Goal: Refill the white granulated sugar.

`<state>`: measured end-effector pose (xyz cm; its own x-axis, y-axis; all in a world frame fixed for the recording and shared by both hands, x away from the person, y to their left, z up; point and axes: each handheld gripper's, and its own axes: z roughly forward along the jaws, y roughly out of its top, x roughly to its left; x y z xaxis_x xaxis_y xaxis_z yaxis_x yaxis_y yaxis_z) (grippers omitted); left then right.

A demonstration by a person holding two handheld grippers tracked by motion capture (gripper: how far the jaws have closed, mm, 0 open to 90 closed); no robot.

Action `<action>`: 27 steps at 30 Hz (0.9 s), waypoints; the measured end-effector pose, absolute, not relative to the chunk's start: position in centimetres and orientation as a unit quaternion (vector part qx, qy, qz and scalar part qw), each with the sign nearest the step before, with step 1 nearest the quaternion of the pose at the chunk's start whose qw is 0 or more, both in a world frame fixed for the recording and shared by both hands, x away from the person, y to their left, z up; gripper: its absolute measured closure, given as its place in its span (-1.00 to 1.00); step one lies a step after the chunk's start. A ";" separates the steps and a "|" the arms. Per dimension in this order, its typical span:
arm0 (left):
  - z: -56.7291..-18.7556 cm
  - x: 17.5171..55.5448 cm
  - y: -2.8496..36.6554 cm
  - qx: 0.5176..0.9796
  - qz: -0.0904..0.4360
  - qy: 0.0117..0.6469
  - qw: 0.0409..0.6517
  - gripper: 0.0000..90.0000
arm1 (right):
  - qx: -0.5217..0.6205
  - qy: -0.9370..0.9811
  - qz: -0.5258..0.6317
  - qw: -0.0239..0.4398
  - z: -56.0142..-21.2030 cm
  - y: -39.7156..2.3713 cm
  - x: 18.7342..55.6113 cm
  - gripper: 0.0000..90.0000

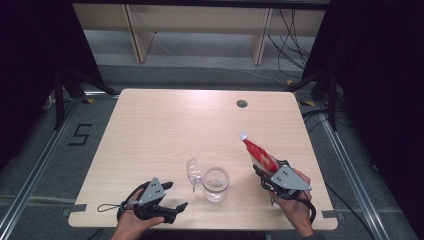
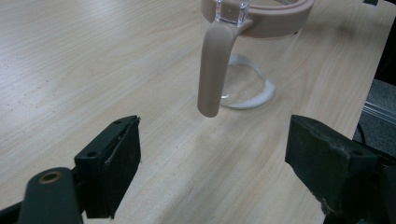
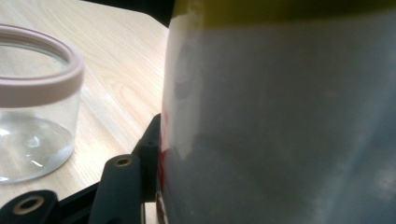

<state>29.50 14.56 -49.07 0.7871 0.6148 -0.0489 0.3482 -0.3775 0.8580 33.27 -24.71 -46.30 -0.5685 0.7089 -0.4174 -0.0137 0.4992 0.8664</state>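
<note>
Right gripper [image 1: 266, 172] at about four o'clock on the table [image 1: 165, 125], clamped on a red and white bottle [image 1: 258, 154] tilted with its white tip toward eleven o'clock. Same bottle [image 3: 280, 121] pressed close against the lens in the right gripper view, one black jaw tight on its side. Clear jar [image 1: 216, 184] with a pink rim near six o'clock, upright between the two grippers, its open lid [image 1: 193, 172] hinged out at nine o'clock. Left gripper [image 1: 174, 196] at seven o'clock, jaws apart and gripping nothing. Jar [image 2: 252, 56] and pink strap [image 2: 214, 70] just beyond them at twelve o'clock.
</note>
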 end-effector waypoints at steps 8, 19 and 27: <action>-49.1 29.4 14.5 0.816 0.138 0.305 0.472 -0.59 | 0.165 0.799 0.376 0.440 -45.0 -23.4 31.4 0.08; -49.3 29.3 14.4 0.812 0.136 0.308 0.477 -0.60 | 0.071 0.823 0.270 0.494 -44.3 -22.0 30.0 0.08; -49.3 29.3 14.3 0.816 0.132 0.307 0.472 -0.62 | 0.011 0.828 0.185 0.529 -44.3 -21.0 28.7 0.09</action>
<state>29.31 14.32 -49.34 0.7765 0.6257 -0.0750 0.3772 -0.3661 0.8507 28.71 -20.97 -44.33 -0.4392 0.2138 -0.8726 -0.1786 0.9311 0.3180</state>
